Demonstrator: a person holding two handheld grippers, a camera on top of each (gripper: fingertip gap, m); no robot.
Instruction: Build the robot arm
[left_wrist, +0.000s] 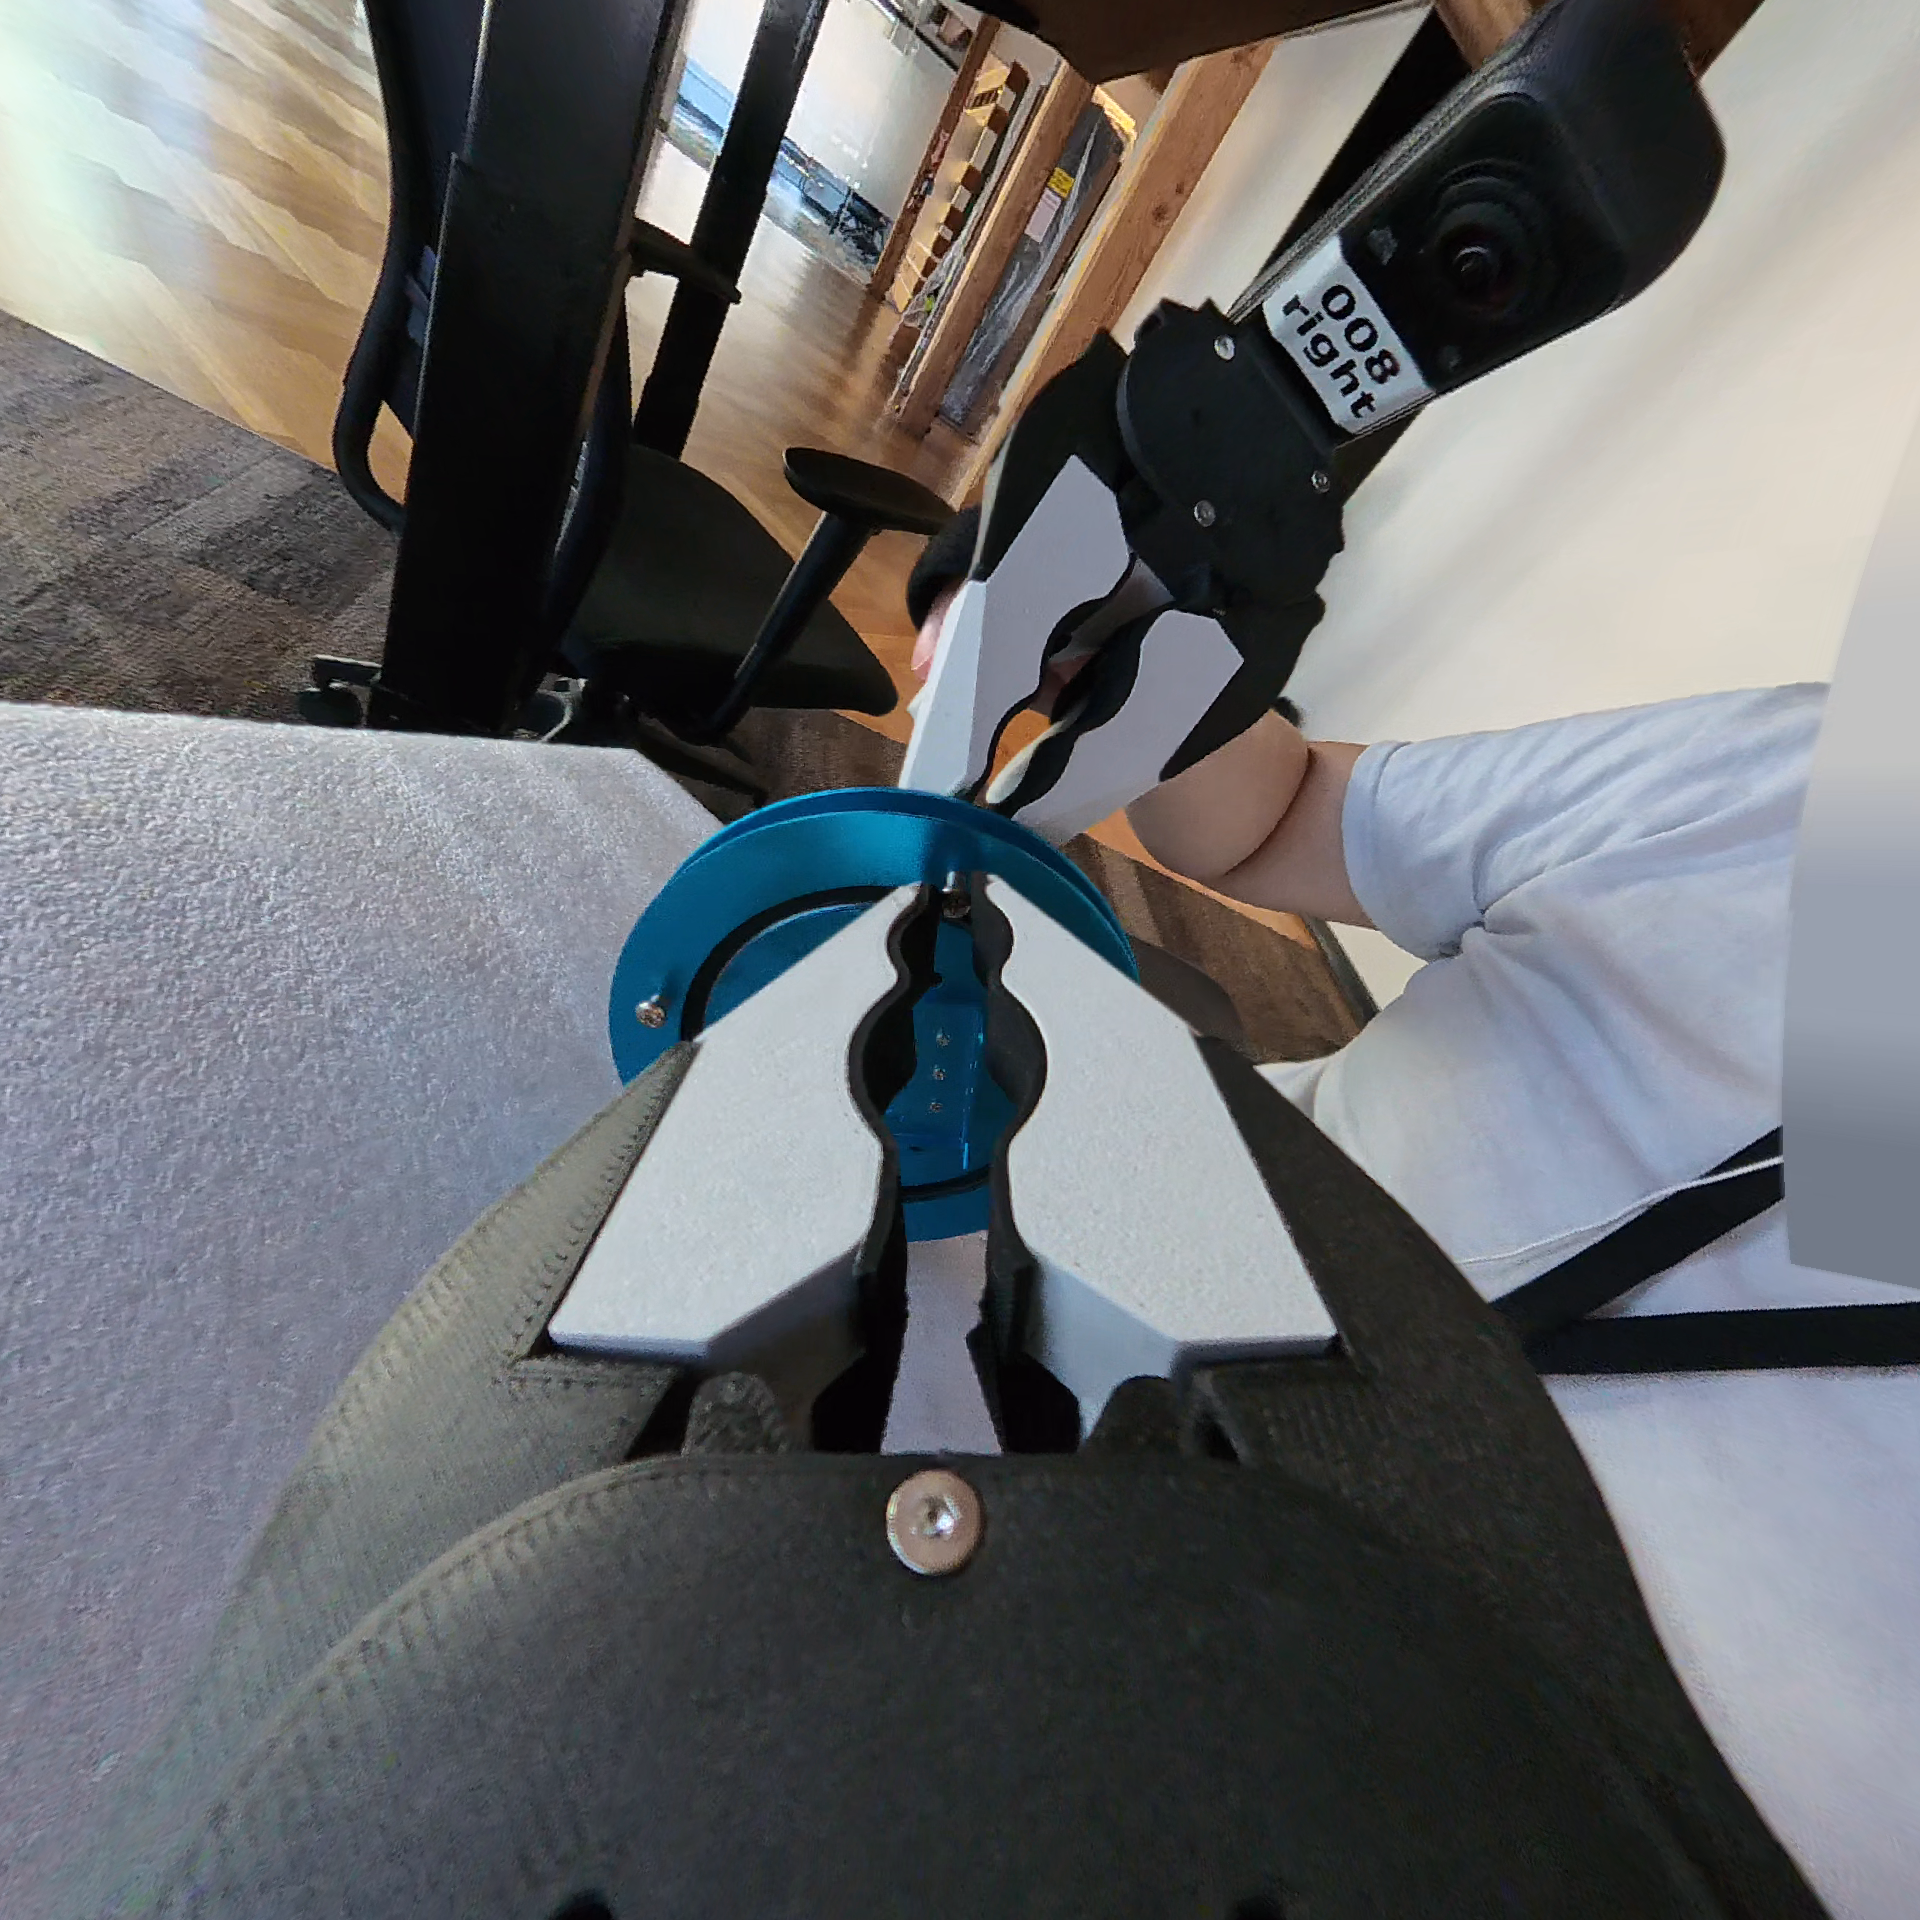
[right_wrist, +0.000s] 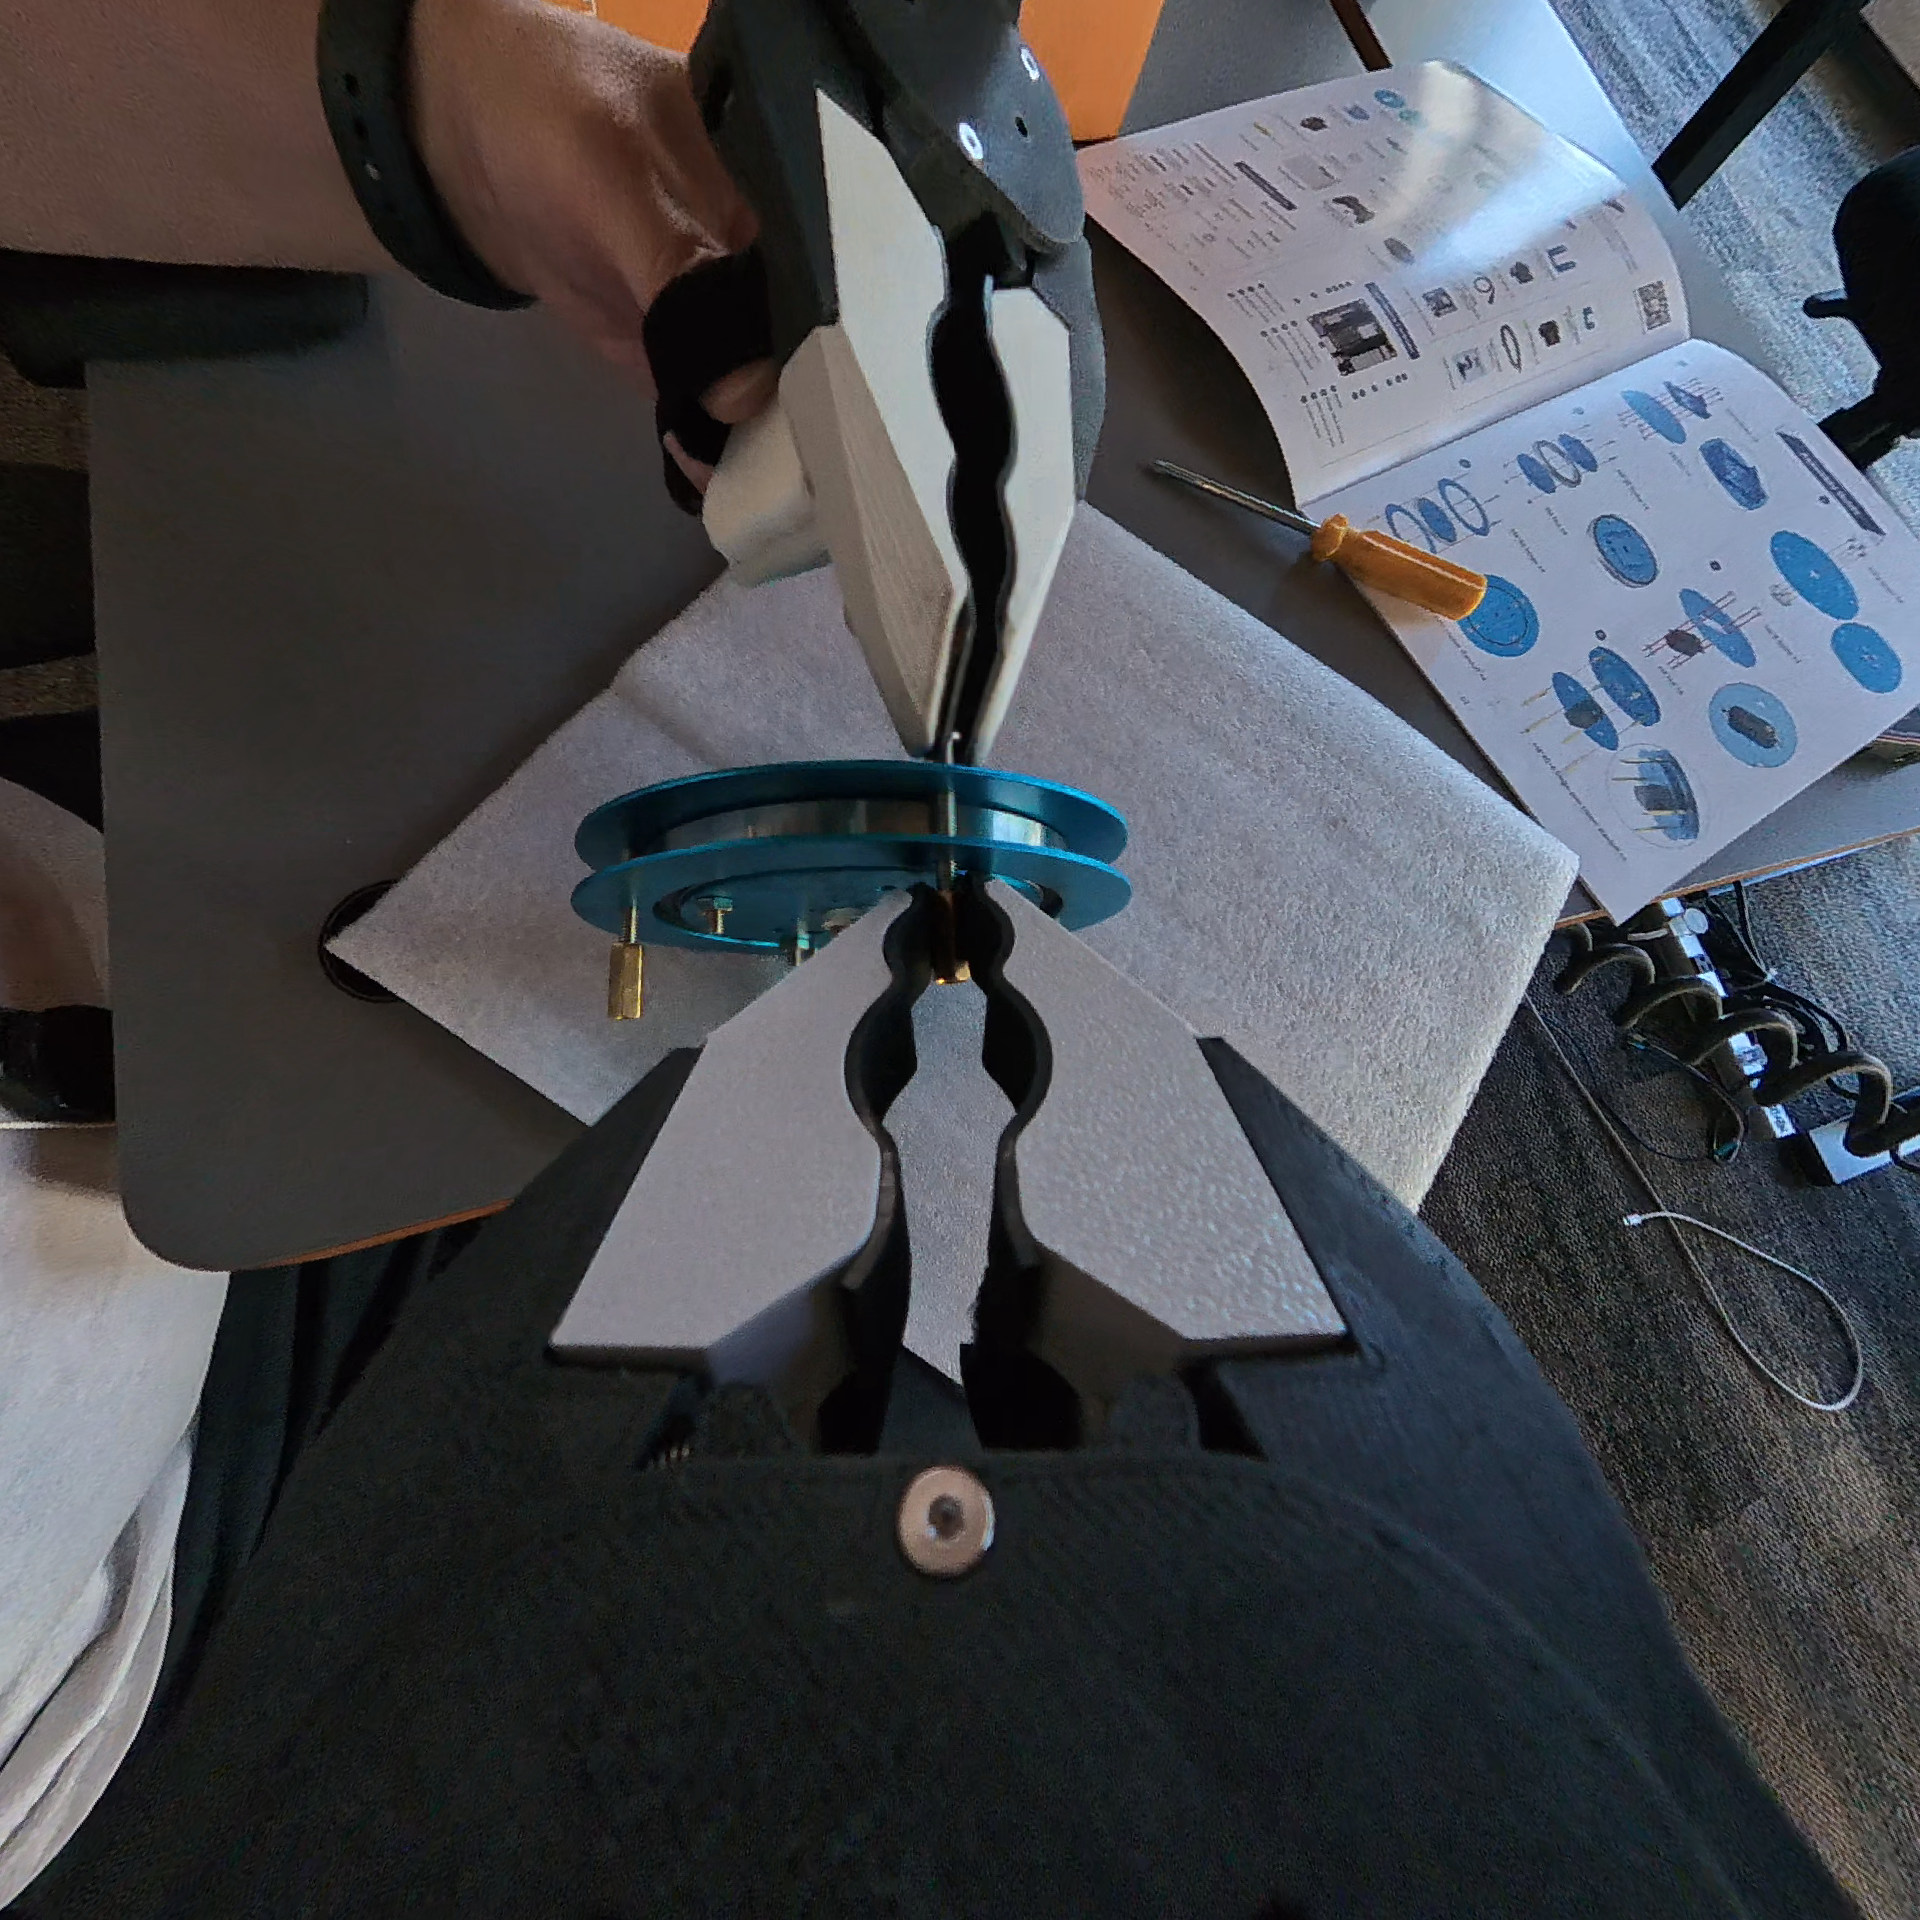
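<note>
A blue disc assembly (right_wrist: 727, 826), two blue metal discs with a silver ring between them and brass standoffs (right_wrist: 623, 977) below, hangs in the air above a white foam pad (right_wrist: 1247, 831). My right gripper (right_wrist: 948, 902) is shut on a brass standoff (right_wrist: 945, 948) at the lower disc's edge. My left gripper (right_wrist: 956, 743) comes from the opposite side and is shut on a thin screw (right_wrist: 950, 810) that passes through both discs. In the left wrist view the left gripper (left_wrist: 951, 890) pinches the screw head (left_wrist: 954, 900) on the blue disc (left_wrist: 790, 894), with the right gripper (left_wrist: 987, 795) touching the far rim.
An orange-handled screwdriver (right_wrist: 1392, 566) and an open instruction booklet (right_wrist: 1558, 416) lie on the grey table (right_wrist: 312, 727) to the right. Cables (right_wrist: 1714, 1091) lie on the carpet beyond the table edge. An office chair (left_wrist: 675, 582) stands behind. A person's arm (left_wrist: 1455, 883) is close on the right. My two grippers' fingertips are within a few centimetres of each other. From the left gripper's tips to the orange-handled screwdriver (right_wrist: 1392, 566) is close to 25 cm.
</note>
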